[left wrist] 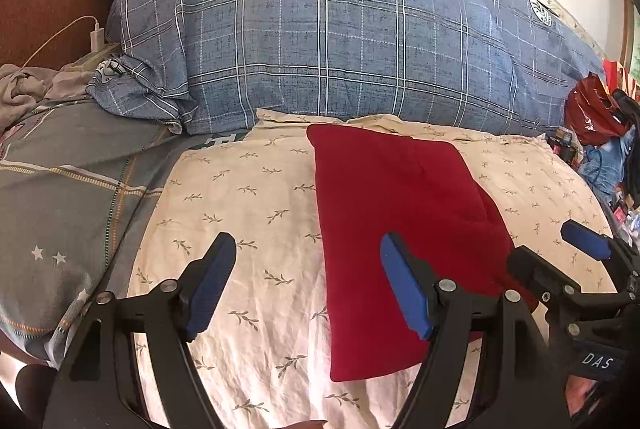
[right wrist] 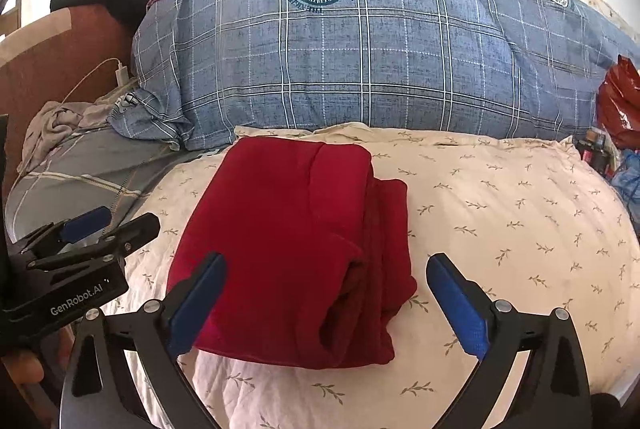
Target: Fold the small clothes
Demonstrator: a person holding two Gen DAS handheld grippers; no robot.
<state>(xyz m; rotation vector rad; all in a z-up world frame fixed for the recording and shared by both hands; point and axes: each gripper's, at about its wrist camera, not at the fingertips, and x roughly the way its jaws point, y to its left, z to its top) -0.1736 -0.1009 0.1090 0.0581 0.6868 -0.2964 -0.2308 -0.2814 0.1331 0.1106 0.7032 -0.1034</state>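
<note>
Left fingers: the left gripper [left wrist: 308, 285] is spread wide and holds nothing; it hovers over the sheet [left wrist: 248, 213] at the garment's left edge, with its right pad over the red cloth.
Right fingers: the right gripper [right wrist: 326, 303] is likewise released and empty, its pads straddling the near end of the garment.
Garment: a red garment [right wrist: 288, 241] lies in a long folded stack on the cream leaf-print sheet, mid-bed, its far end just short of the blue plaid duvet [right wrist: 360, 69].
Layers: in the right wrist view the right side shows several stacked folds and a rolled lip at the near right corner; the left side is one smooth fold line.
Handling: judged soft, light knit, limp, not slippery; it will sag and the layers will slide apart if pinched by one layer only.
Where to hold: the two near corners, biting through all layers, then carry them toward the far end.
Stage: it looks folded lengthwise already, one crosswise fold likely left, though the fisheye bend makes the true outline hard to judge.
Risk: the loose right-hand layers may splay when lifted.
Surroundings: grey pillow [left wrist: 68, 197] at the bed's left edge, red bag [left wrist: 592, 113] at the right edge.
</note>
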